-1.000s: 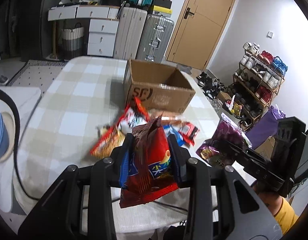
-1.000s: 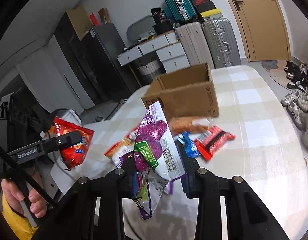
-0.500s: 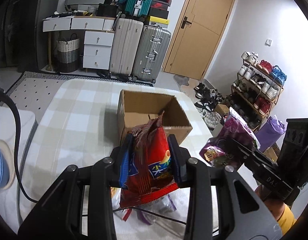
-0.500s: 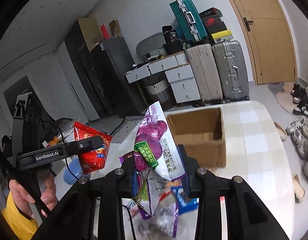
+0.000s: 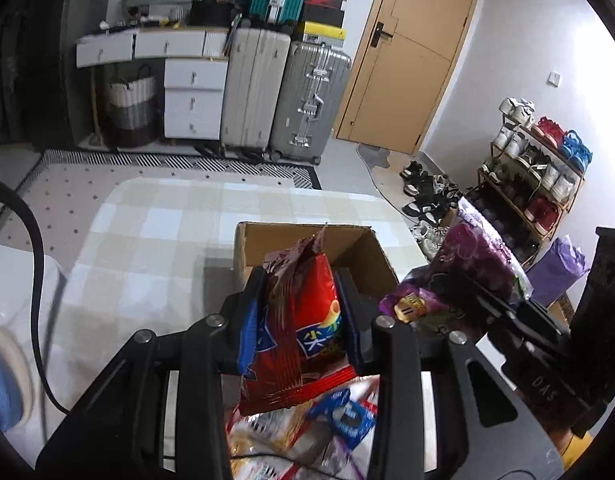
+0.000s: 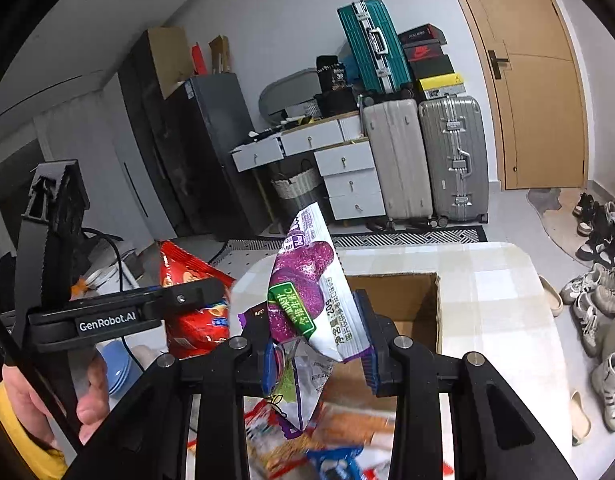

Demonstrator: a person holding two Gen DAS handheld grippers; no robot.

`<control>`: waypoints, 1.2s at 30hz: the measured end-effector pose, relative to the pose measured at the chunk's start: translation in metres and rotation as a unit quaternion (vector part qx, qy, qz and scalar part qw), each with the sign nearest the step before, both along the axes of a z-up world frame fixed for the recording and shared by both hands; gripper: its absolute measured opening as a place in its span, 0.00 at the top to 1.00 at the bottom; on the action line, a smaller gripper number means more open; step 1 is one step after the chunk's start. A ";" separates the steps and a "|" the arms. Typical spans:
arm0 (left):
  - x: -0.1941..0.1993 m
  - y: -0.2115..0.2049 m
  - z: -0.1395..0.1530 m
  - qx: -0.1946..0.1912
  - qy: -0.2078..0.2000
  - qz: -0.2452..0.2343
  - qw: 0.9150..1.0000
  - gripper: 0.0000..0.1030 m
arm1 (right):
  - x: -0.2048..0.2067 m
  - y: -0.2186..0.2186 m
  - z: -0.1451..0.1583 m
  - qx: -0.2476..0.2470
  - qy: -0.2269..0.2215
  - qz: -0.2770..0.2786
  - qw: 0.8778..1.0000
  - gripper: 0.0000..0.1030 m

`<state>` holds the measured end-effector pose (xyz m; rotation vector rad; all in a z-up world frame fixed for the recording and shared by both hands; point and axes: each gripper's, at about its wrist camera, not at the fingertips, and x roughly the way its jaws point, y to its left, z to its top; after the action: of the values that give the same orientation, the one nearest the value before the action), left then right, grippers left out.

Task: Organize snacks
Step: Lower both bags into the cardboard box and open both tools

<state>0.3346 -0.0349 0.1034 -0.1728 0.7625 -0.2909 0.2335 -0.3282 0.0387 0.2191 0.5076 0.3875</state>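
Checked cloth covers the counter (image 5: pixel 155 240), which fills the middle of the left wrist view, and on it the open cardboard box (image 5: pixel 347 248) sits just above centre. In the right wrist view the same box (image 6: pixel 407 300) shows at centre right, its mouth facing up and, as far as I can see, empty.

I have two bags in the air at once. My left gripper (image 5: pixel 301 312) has its jaws pinched narrow on a red snack bag (image 5: pixel 303 320), held upright at the centre of the frame with its torn-looking top edge overlapping the box's near rim. My right gripper (image 6: pixel 319 340) is likewise clamped on a purple and white snack bag (image 6: pixel 307 292), which leans toward the upper left of its frame, in front of the box's near left corner. Each gripper shows in the other's view: the purple bag at right in the left view, the red bag at left in the right view.

More packets (image 5: pixel 339 420) lie loose and blurred at the bottom, on the counter below the jaws.

I judge this the carry step: both bags lifted, neither yet over the opening. Next I would need to bring each one over the box mouth, lower it past the rim, then release, one at a time so they do not collide.
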 end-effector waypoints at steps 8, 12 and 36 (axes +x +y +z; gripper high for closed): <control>0.086 -0.028 -0.059 0.006 0.039 -0.026 0.999 0.69 | 0.081 0.007 -0.033 -0.050 0.039 -0.012 0.998 0.68; 0.123 -0.036 -0.092 -0.004 0.070 -0.029 0.997 0.69 | 0.107 0.006 -0.055 -0.078 0.056 -0.018 0.995 0.68; 0.150 -0.066 -0.168 0.069 0.100 -0.040 0.992 0.70 | 0.158 0.015 -0.132 -0.169 0.164 -0.004 0.972 0.67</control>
<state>0.4844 -0.1007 -0.0647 -0.0400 0.9867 -0.2994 0.3920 -0.3131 -0.0936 -0.0470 0.8891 0.2507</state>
